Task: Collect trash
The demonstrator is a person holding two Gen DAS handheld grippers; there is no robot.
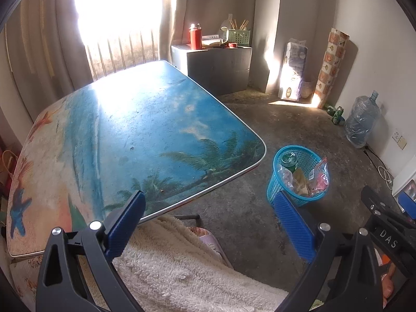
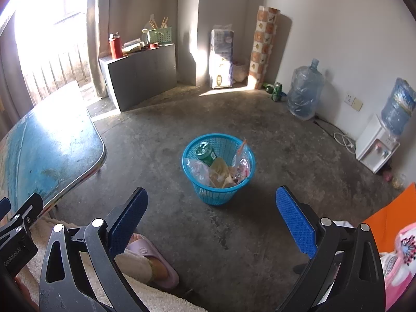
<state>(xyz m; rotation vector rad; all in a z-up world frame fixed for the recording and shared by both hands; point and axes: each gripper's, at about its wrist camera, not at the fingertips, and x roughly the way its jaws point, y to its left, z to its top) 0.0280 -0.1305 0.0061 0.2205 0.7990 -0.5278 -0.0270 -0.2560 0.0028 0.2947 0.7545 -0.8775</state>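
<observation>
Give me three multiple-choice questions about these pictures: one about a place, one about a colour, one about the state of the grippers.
1. Where does the wastebasket stand?
A. on the table
B. on the concrete floor
C. on the grey cabinet

2. What colour is the wastebasket?
A. red
B. white
C. blue

3. How are the two grippers?
A. both open and empty
B. both shut on trash
C. only the left one open

Answers:
1 B: the wastebasket stands on the bare floor, apart from the table.
2 C: its mesh wall is bright blue.
3 A: the left gripper and the right gripper have fingers spread wide, nothing between them.
</observation>
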